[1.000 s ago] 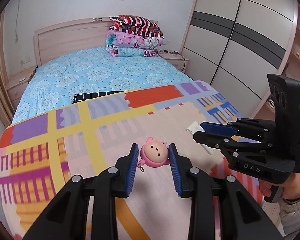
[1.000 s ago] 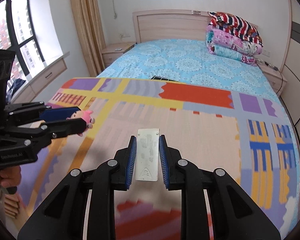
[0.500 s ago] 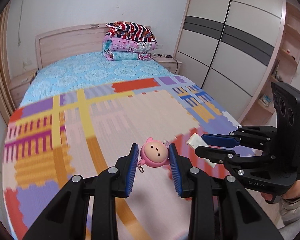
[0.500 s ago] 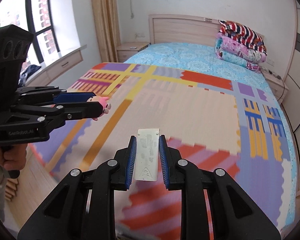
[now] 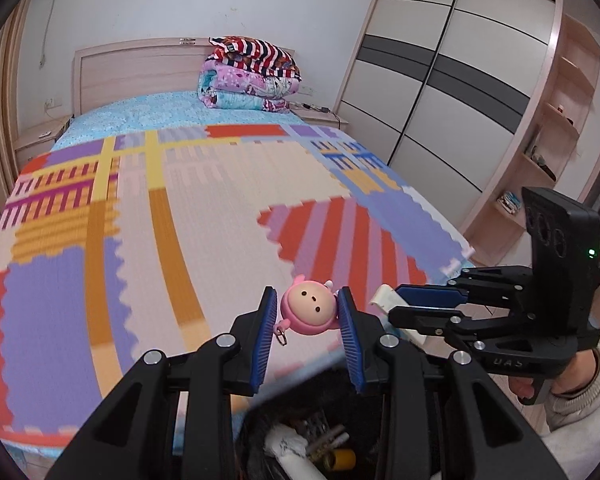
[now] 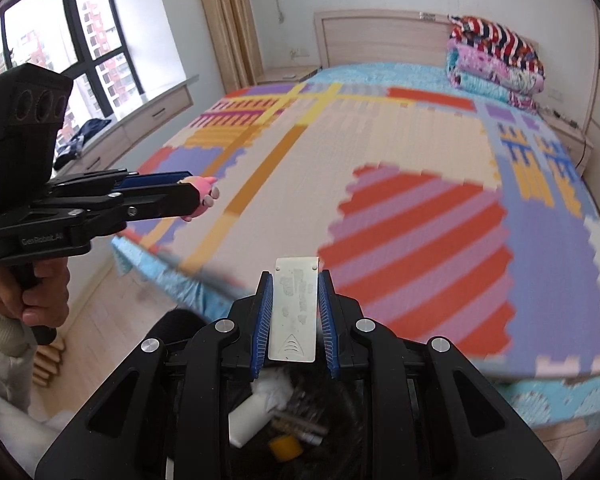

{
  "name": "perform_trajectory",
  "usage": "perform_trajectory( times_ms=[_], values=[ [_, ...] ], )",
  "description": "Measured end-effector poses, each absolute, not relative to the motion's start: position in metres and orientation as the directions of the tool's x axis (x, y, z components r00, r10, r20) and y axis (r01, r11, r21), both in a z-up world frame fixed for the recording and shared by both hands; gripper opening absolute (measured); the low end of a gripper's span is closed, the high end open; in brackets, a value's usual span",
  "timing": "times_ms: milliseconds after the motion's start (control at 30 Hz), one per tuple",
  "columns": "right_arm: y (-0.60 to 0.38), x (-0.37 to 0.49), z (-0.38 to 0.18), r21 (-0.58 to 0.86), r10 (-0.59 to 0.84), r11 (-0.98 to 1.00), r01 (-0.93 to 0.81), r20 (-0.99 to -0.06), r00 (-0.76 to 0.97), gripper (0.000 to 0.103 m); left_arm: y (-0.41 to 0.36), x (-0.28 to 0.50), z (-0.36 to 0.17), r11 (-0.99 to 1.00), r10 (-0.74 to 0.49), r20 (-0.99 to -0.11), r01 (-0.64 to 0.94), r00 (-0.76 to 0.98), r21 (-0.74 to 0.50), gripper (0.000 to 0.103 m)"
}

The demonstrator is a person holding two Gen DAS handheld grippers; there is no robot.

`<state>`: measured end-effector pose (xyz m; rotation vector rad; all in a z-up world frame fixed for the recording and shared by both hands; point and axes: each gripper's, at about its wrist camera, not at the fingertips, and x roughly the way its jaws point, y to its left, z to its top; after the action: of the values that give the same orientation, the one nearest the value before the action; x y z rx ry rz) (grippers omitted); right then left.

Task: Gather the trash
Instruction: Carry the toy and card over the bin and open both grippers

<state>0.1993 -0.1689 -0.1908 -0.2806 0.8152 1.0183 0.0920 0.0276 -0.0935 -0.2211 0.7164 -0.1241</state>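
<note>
The left claw is clamped on a pink doll, its blue pads pressing either side of the round head, held in the air over the foot of the bed and just above a dark bin of rubbish. It looks light, hard and smooth, so it could slip; the head's widest part seems the safest hold. To its right, the right claw pinches a flat white card by its long edges, also above the bin. The card seems thin, stiff and nearly weightless, best held edgewise as now.
</note>
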Motion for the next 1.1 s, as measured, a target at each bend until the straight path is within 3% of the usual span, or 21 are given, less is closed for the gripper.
perform_trajectory(
  times_ms=[300, 733, 1100],
  values=[
    [-0.185, 0.168, -0.231, 0.180, 0.611, 0.494, -0.851, -0.768, 0.193, 0.023, -0.004, 0.059, -0.139, 0.968, -0.235, -0.703, 0.096, 0.672, -0.232, 0.031],
    [-0.185, 0.155, -0.321, 0.222, 0.497, 0.492, -0.842, -0.866, 0.062, 0.023, -0.008, 0.049, -0.251, 0.940, -0.306, -0.822, 0.016, 0.480, -0.340, 0.031],
    [-0.179, 0.154, -0.339, 0.220, 0.462, 0.496, -0.840, -0.886, 0.041, 0.024, -0.009, 0.052, -0.267, 0.933, -0.306, -0.846, -0.039, 0.437, -0.358, 0.031]
  ],
)
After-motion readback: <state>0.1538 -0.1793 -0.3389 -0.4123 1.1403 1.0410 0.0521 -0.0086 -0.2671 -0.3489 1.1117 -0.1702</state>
